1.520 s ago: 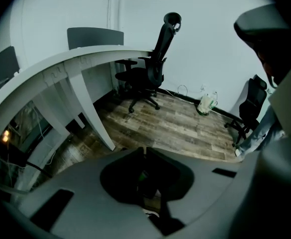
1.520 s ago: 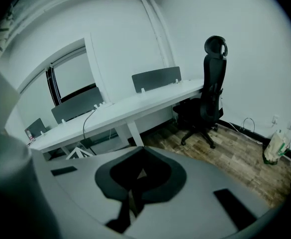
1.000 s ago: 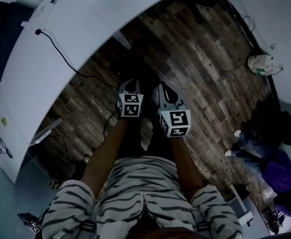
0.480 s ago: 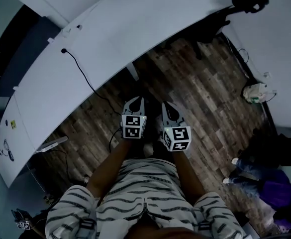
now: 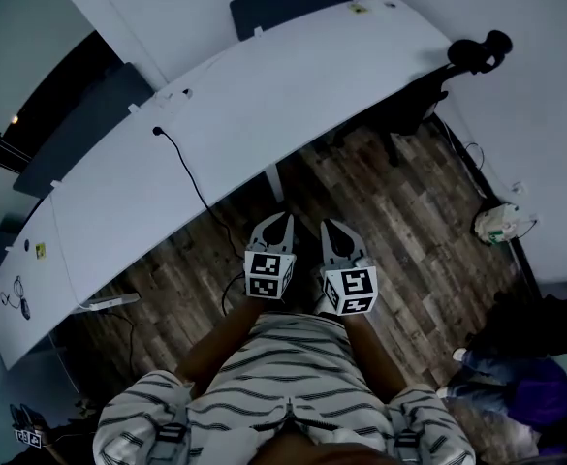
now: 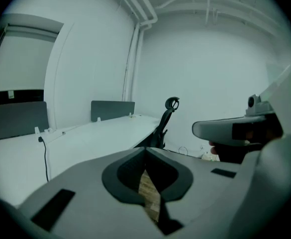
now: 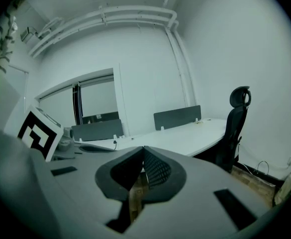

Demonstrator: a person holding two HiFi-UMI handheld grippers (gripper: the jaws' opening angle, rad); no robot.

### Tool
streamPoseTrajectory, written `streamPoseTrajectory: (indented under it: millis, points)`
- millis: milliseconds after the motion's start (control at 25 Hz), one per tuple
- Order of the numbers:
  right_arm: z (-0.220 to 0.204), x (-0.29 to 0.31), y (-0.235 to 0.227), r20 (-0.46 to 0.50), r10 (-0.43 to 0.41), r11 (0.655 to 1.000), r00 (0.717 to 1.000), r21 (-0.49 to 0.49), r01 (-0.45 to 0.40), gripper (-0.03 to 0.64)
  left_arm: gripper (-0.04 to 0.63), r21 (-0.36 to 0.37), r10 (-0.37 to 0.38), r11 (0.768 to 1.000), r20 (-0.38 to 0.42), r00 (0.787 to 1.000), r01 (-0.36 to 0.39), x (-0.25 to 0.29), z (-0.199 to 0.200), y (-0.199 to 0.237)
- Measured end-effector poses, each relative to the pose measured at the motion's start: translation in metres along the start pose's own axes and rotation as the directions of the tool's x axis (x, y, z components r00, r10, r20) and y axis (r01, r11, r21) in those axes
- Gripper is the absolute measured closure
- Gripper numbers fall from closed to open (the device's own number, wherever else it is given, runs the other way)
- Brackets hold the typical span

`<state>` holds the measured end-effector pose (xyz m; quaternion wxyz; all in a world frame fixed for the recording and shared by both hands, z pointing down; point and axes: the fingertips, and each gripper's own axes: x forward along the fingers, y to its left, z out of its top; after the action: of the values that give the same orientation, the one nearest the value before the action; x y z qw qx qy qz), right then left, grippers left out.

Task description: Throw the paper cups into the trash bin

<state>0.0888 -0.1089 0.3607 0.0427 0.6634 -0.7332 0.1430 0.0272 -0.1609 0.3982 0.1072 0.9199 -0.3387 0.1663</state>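
Standing over plank flooring [image 5: 399, 211], the person holds both tools close to the body, with a white desk [image 5: 167, 192] to the left. The left gripper [image 5: 274, 223] has its jaws fully together, nothing held. Just beside it, the right gripper [image 5: 335, 229] is likewise closed and empty. Where the paper cups and trash bin are cannot be told from any view.

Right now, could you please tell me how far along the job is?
Done: nothing I can confirm; no cups or bin in view. In hand: nothing; the left gripper and right gripper are shut and empty above the wooden floor. Left: seemingly everything.
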Motion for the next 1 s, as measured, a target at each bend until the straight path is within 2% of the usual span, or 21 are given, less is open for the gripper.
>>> streamPoseTrajectory:
  millis: [160, 520, 1000]
  points:
    - [0.017, 0.003, 0.003, 0.036, 0.009, 1.0, 0.999, -0.021, -0.009, 0.607, 0.572, 0.033, -0.008, 0.999, 0.047, 0.999, 0.007, -0.01, 0.025, 0.001]
    - [0.042, 0.003, -0.007, 0.092, 0.005, 0.999, 0.996, -0.053, 0.0, 0.607, 0.572, 0.043, -0.021, 0.999, 0.134, 0.991, 0.015, -0.018, 0.06, -0.002]
    - [0.053, 0.008, -0.012, 0.154, 0.014, 0.999, 0.988, -0.05, -0.007, 0.607, 0.572, 0.055, -0.044, 0.998, 0.187, 0.981, 0.034, -0.015, 0.078, -0.003]
